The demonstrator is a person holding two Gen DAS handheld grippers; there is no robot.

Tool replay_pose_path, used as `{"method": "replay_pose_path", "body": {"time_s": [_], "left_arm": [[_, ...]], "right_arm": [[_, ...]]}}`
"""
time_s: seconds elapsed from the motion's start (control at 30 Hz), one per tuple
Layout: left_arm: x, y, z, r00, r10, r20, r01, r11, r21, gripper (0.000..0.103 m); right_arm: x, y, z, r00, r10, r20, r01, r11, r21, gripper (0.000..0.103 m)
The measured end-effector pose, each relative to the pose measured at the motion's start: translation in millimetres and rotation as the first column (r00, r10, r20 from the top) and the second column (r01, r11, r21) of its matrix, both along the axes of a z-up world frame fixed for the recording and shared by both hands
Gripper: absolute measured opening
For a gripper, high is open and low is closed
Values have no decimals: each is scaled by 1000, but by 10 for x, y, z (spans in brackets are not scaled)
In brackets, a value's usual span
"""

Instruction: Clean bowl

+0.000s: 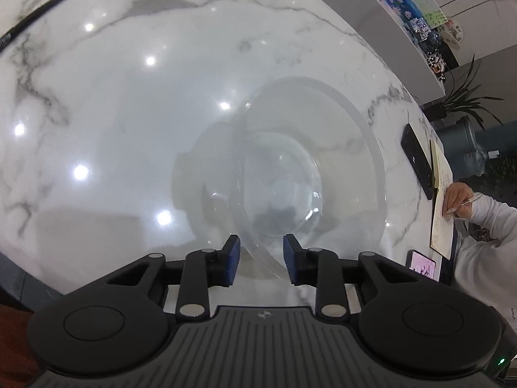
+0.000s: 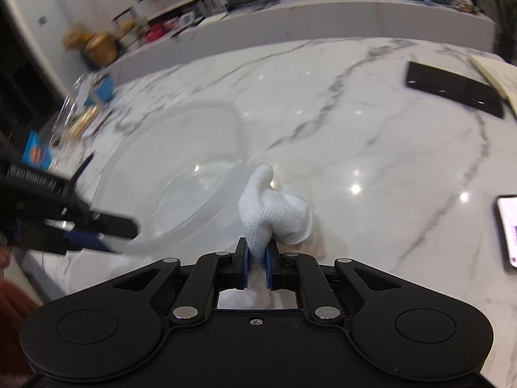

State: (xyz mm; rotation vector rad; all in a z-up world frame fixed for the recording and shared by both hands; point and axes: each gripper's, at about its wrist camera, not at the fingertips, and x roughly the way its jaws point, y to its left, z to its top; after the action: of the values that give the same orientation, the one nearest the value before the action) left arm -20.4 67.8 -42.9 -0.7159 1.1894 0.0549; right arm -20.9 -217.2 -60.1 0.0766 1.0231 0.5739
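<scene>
A clear plastic bowl sits on the white marble counter. My left gripper is open, its blue-padded fingers astride the bowl's near rim with a gap on each side. In the right wrist view the bowl lies at left centre, and the left gripper reaches its near rim from the left. My right gripper is shut on a white waffle-weave cloth, which is bunched up just outside the bowl's right rim, above the counter.
A black phone, a notepad and a lit phone lie at the right. A person's hand writes on paper at the counter's edge. A black pen lies far left. Clutter stands beyond the bowl.
</scene>
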Motion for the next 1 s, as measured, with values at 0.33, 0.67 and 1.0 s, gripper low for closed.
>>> {"method": "replay_pose_path", "body": {"time_s": [0.33,0.67,1.0], "left_arm": [[40,143,53,1000,-24,14,24,998,55,13],[54,109,-5,1000,1,-13,-1,1000,19,19],[10,-99,-154,999,-12,-42,9,998,-70,31]], "right_arm": [[17,-1,-16,1000,-5,-25,5,1000,12,9],[33,-4,-34,999,-9,-50,11,1000,24,9],[-7,-124,46,998,-52,-27,53,998,39,13]]}}
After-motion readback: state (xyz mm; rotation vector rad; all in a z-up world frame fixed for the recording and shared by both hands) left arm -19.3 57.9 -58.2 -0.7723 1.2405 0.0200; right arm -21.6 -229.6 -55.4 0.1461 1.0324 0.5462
